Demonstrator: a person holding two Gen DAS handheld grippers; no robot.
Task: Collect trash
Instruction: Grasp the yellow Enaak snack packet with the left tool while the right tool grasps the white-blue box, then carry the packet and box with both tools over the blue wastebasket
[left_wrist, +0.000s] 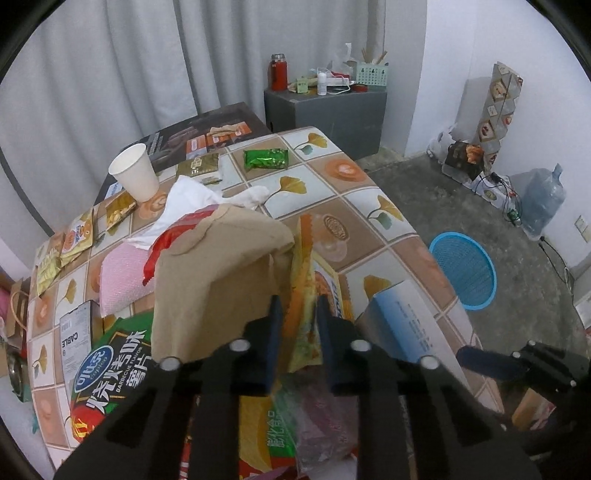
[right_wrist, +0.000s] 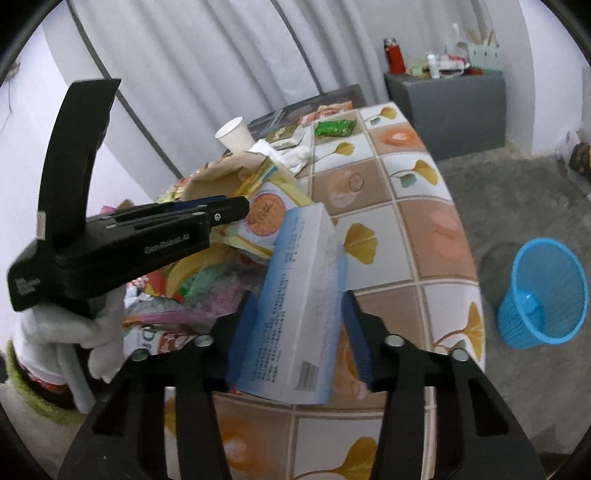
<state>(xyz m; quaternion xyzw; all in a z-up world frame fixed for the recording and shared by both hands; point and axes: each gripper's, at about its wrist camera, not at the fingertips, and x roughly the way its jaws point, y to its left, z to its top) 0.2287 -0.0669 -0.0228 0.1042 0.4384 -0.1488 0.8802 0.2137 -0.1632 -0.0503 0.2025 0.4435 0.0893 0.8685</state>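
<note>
A tiled-pattern table (left_wrist: 351, 206) is littered with wrappers. My left gripper (left_wrist: 298, 301) is shut on the upright edge of a yellow-orange snack wrapper (left_wrist: 301, 266), right beside a folded brown cardboard piece (left_wrist: 221, 266). In the right wrist view the left gripper (right_wrist: 236, 208) shows from the side, held by a white-gloved hand (right_wrist: 62, 332). My right gripper (right_wrist: 299, 295) is shut on a tilted blue-and-white box (right_wrist: 295, 266), its pads pressing both long sides near the table's front edge. That box (left_wrist: 402, 317) lies just right of the left fingers. A blue mesh bin (right_wrist: 517, 321) stands on the floor to the right.
A white paper cup (left_wrist: 135, 171), a green packet (left_wrist: 266, 158), crumpled white tissue (left_wrist: 192, 199), a pink pad (left_wrist: 118, 273) and a barbecue chip bag (left_wrist: 114, 354) also lie on the table. Behind it stand a grey cabinet (left_wrist: 325, 107) and, by the wall, a water jug (left_wrist: 543, 199).
</note>
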